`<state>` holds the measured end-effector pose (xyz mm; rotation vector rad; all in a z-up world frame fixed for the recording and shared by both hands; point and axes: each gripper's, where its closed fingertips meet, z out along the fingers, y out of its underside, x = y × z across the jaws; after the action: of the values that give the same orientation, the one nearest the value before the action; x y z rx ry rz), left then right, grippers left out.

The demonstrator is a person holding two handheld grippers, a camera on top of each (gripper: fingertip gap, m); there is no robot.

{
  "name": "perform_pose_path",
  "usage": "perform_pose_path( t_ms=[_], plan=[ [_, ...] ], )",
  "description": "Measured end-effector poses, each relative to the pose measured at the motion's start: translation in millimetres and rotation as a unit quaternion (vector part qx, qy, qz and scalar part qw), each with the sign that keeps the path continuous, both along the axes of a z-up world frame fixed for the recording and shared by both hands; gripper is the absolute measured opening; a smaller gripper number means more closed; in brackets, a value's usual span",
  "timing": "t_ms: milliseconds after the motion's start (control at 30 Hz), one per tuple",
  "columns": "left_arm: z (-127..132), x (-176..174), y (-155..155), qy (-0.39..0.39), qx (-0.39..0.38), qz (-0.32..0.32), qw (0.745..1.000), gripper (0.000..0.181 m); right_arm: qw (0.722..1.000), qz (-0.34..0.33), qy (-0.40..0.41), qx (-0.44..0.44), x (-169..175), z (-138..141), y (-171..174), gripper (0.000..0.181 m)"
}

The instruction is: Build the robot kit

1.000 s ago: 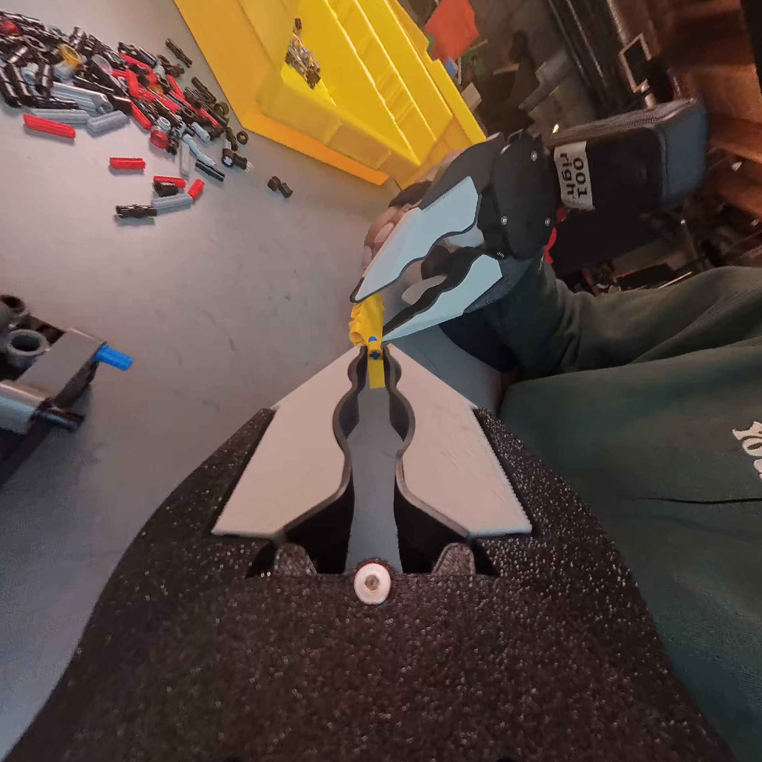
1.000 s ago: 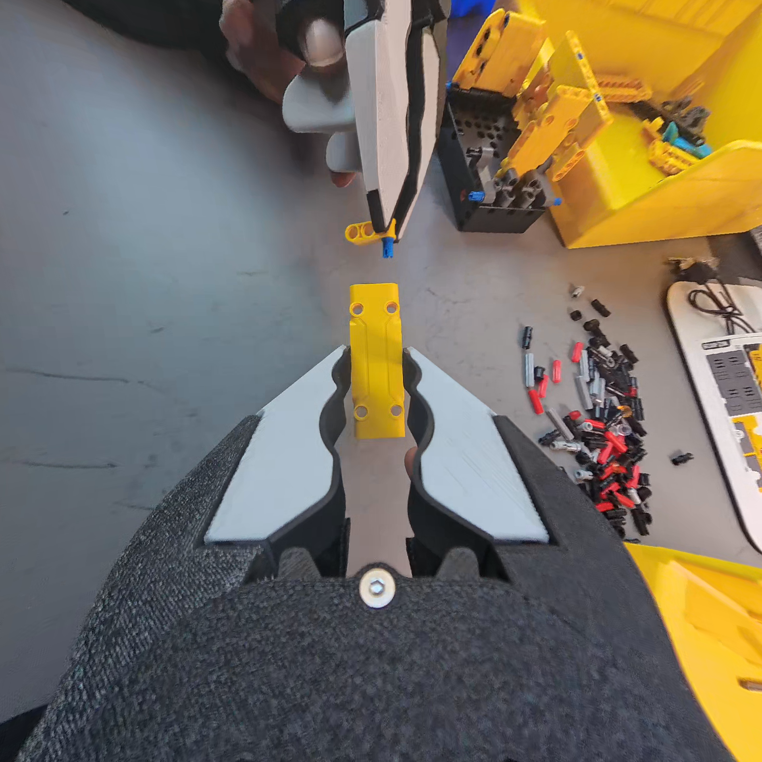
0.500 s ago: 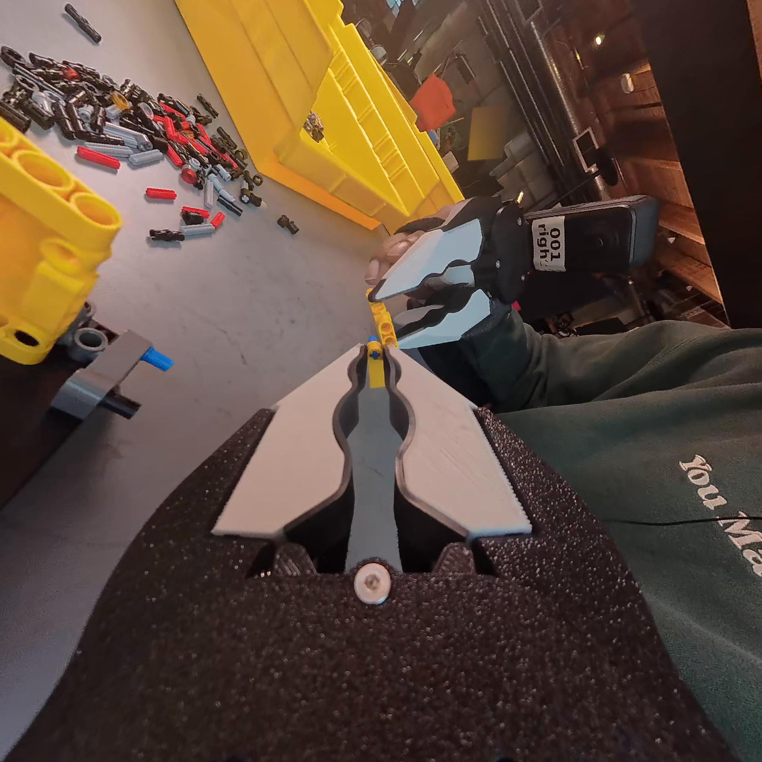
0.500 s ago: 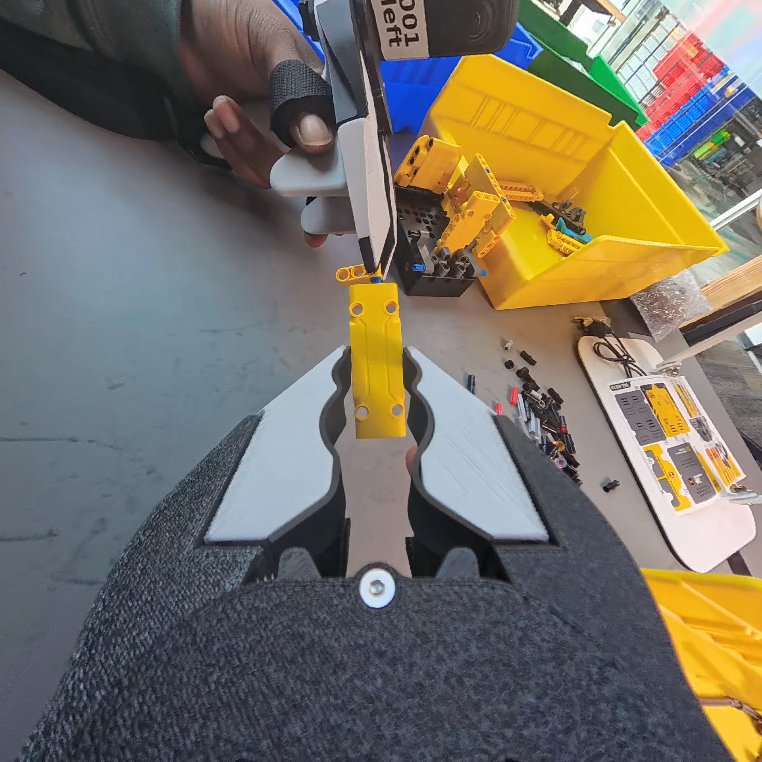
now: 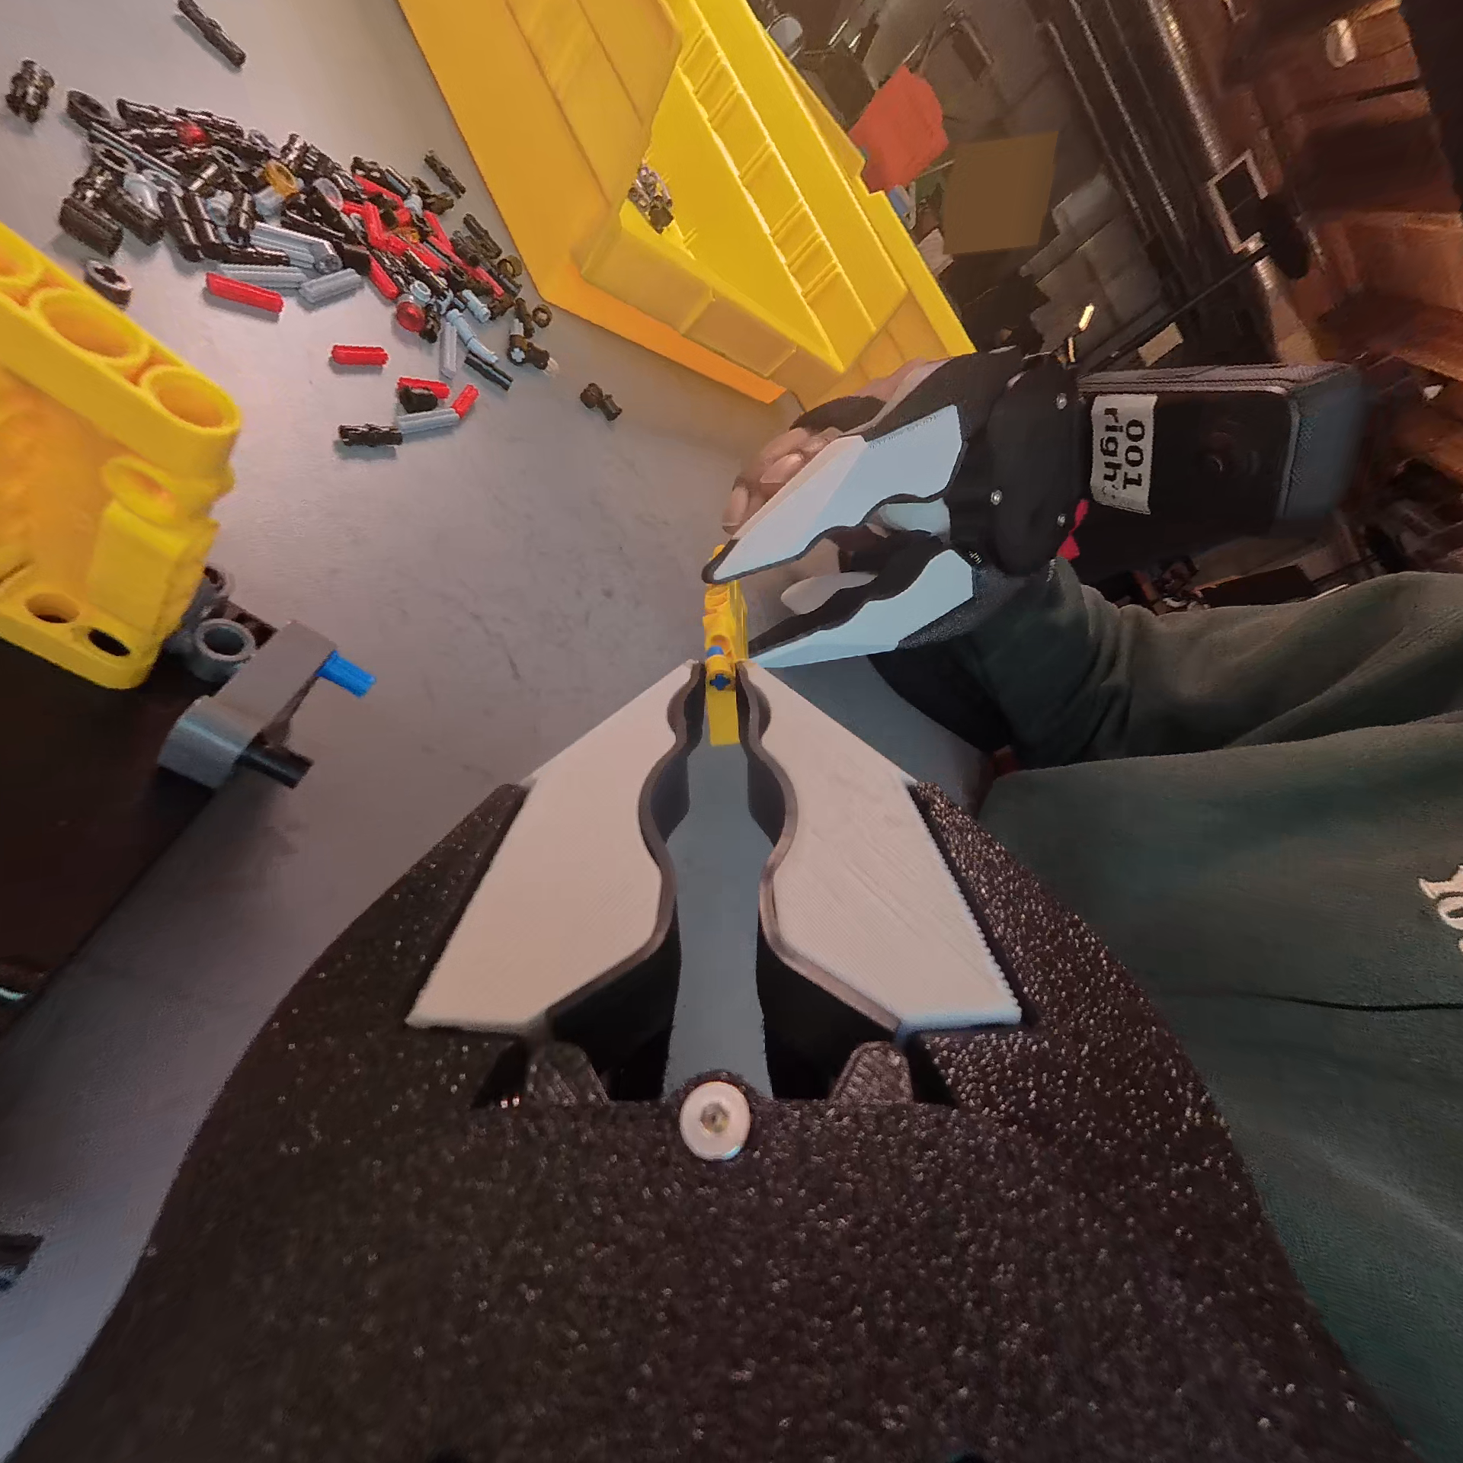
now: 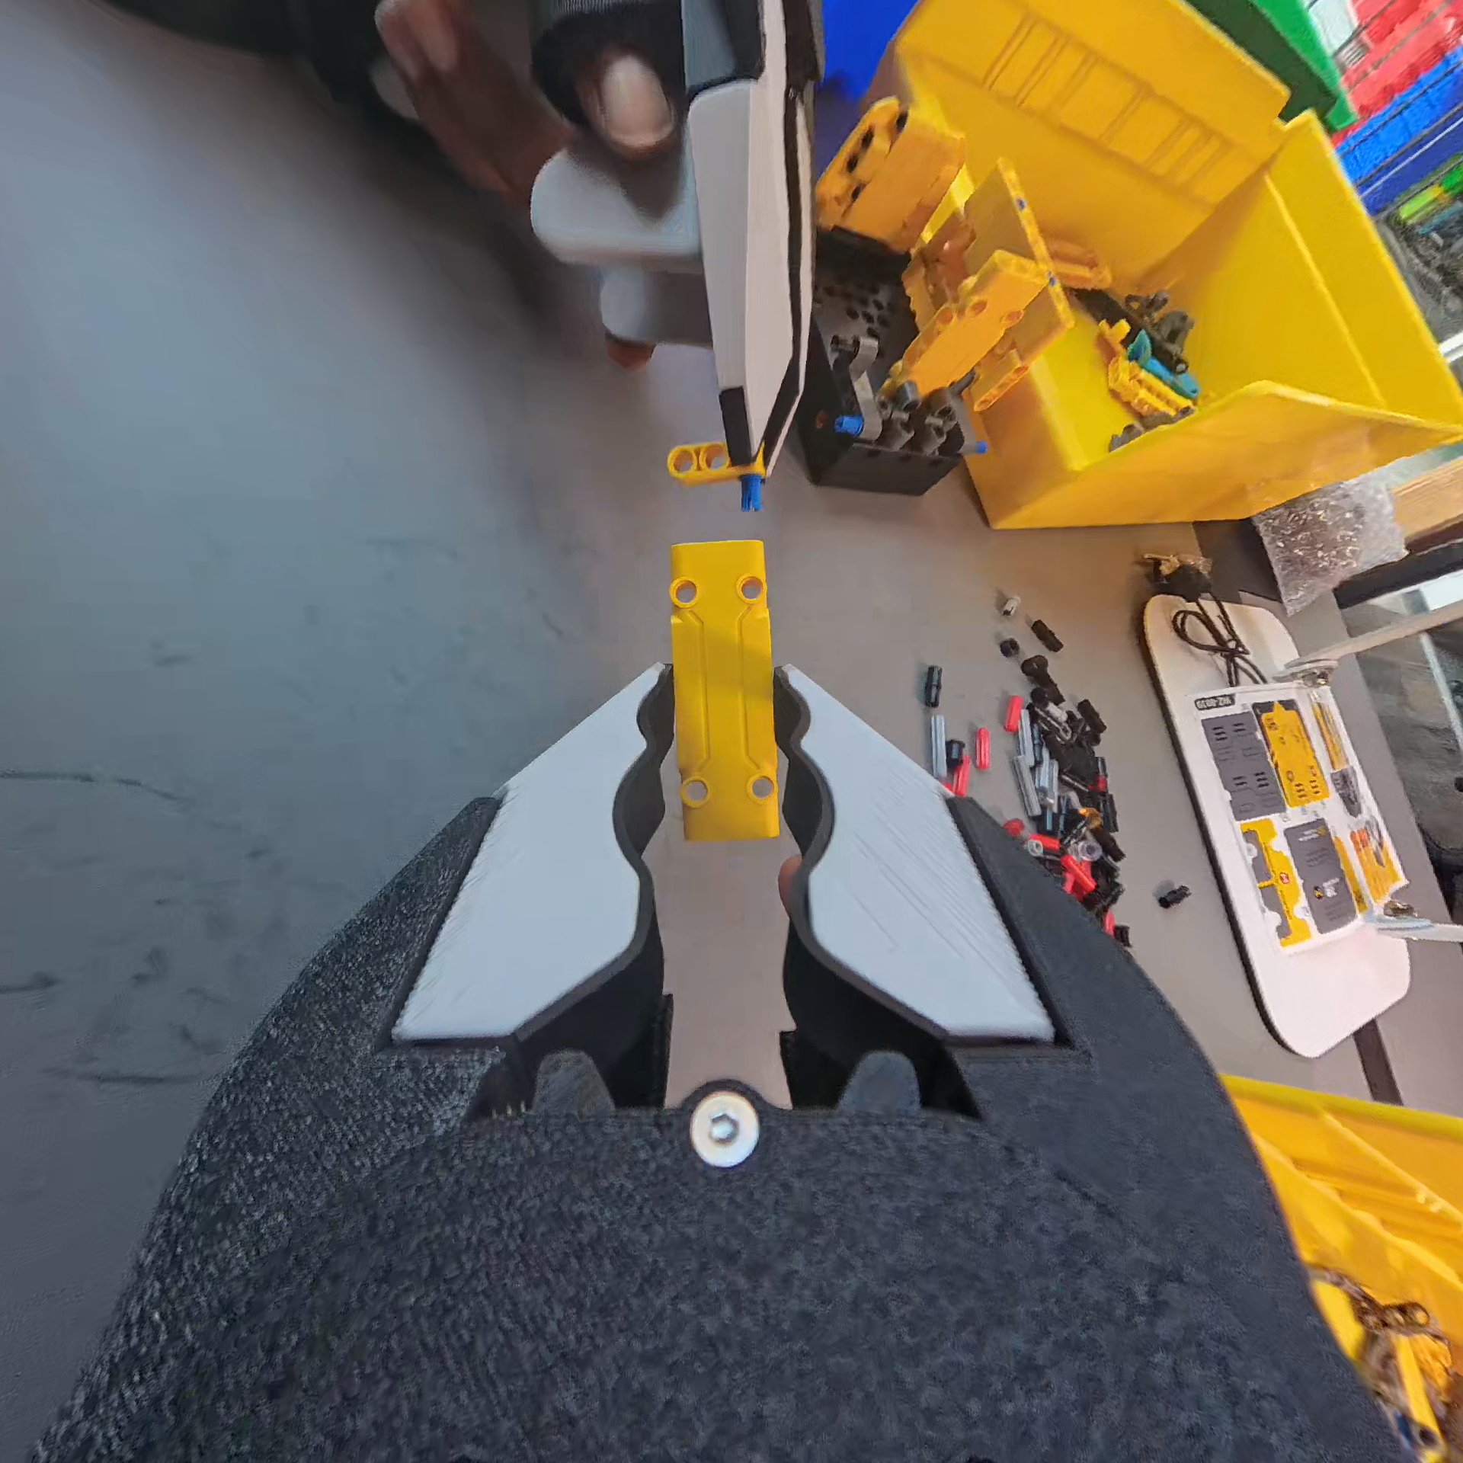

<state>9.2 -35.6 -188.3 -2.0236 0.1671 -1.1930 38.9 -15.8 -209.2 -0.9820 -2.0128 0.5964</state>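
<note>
My left gripper (image 5: pixel 719 673) is shut on a small yellow beam (image 5: pixel 722 712) with a blue pin (image 5: pixel 719 681) at its tip. It is held above the grey table (image 5: pixel 491 554). My right gripper (image 6: pixel 722 673) is shut on a flat yellow panel (image 6: pixel 724 697) with holes at its corners. The panel points at the left gripper (image 6: pixel 752 467). A small gap lies between the panel's far end and the beam (image 6: pixel 701 459) with its blue pin (image 6: pixel 750 495). In the left wrist view the right gripper (image 5: pixel 732 613) faces mine, with the panel (image 5: pixel 724 609) seen edge-on.
A pile of small red, black and grey pins (image 6: pixel 1053 760) lies on the table. A partly built yellow and black model (image 6: pixel 910 317) stands beside a yellow bin (image 6: pixel 1267 317). A white board with an instruction sheet (image 6: pixel 1282 792) lies at the right. A green sleeve (image 5: pixel 1187 792) shows in the left wrist view. There is about 5 centimetres between the tips of the two grippers.
Half a second ago the panel's end met the small beam at the left gripper's tip. Now the two are a little apart. Both grippers stayed shut on their parts.
</note>
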Motion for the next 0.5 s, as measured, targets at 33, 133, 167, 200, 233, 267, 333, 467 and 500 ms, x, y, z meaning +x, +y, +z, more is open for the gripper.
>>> perform_pose_path(
  t_ms=[33,133,167,200,233,267,333,467,500],
  plan=[
    [-0.7,0.0,-0.1,0.009,0.003,-0.001,1.000,0.006,1.000,-0.003,-0.018,0.013,2.1,-5.5,1.8,0.024],
    [-4.3,1.6,-1.0,0.028,0.004,-0.005,1.000,0.006,0.997,-0.003,-0.081,0.007,9.8,-21.9,-0.8,0.024],
    [-6.4,1.8,-0.9,0.034,0.003,-0.006,0.999,0.006,0.995,-0.006,-0.097,-0.001,11.3,-25.6,-1.7,0.024],
    [-8.1,2.0,-0.9,0.038,0.002,-0.007,0.999,0.006,0.994,-0.007,-0.107,-0.018,11.8,-25.6,-3.4,0.024],
    [-9.2,2.1,-1.0,0.038,0.001,-0.008,0.999,0.006,0.992,-0.008,-0.124,-0.038,13.3,-26.7,-5.3,0.024],
    [-9.7,2.3,-1.1,0.037,-0.001,-0.009,0.999,0.006,0.989,-0.010,-0.139,-0.056,14.3,-27.5,-6.0,0.024],
    [-8.9,1.9,-1.1,0.034,0.000,-0.009,0.999,0.006,0.980,-0.010,-0.174,-0.100,17.4,-29.2,-9.2,0.029],
    [-8.1,1.1,-1.9,0.038,0.004,-0.011,0.999,0.006,0.950,-0.008,-0.246,-0.190,22.4,-30.4,-11.7,0.039],
    [-7.3,1.7,-2.4,0.036,0.004,-0.013,0.999,0.006,0.943,-0.013,-0.259,-0.210,22.3,-29.0,-10.6,0.037]
  ],
)
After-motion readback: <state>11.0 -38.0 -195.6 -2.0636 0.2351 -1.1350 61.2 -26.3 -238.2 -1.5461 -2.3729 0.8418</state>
